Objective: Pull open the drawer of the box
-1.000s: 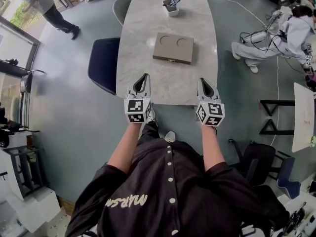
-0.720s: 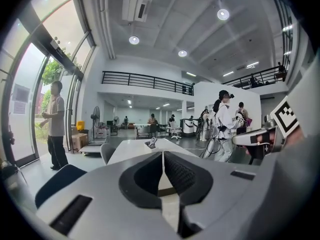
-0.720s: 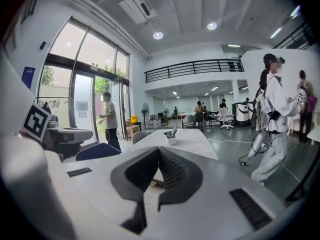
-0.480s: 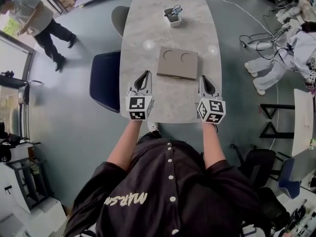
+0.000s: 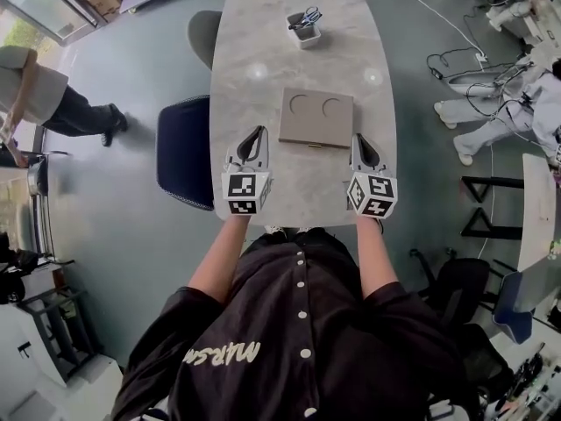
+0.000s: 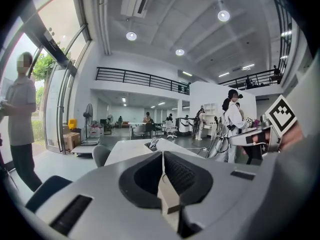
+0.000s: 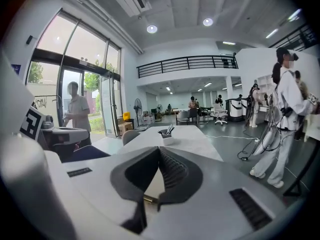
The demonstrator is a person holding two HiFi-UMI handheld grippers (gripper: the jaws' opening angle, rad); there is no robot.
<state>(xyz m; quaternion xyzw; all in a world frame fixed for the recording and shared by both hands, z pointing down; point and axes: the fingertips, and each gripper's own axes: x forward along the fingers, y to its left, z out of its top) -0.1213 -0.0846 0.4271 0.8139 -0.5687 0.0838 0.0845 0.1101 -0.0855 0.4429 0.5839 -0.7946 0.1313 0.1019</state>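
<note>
The box point(image 5: 316, 117) is a flat brown slab with two round recesses, lying mid-table, with a small gold handle point(image 5: 316, 146) on its near edge. My left gripper point(image 5: 255, 135) hovers just off the box's near left corner, shut and empty. My right gripper point(image 5: 361, 140) hovers just off the near right corner, also shut with nothing in it. In the left gripper view the jaws point(image 6: 162, 155) meet in a line. In the right gripper view the jaws point(image 7: 159, 152) are pressed together, and a tan sliver of the box point(image 7: 152, 184) shows below them.
The marble table point(image 5: 263, 51) holds a white cup of scissors point(image 5: 304, 24) at its far end. A dark blue chair point(image 5: 185, 152) stands at the table's left and a grey chair point(image 5: 202, 33) farther back. People stand at left point(image 5: 35, 103) and right point(image 5: 526, 86), with cables on the floor.
Both grippers have moved forward over the table's near edge and now flank the box's near corners. The jaws stayed shut. The person at left walked on.
</note>
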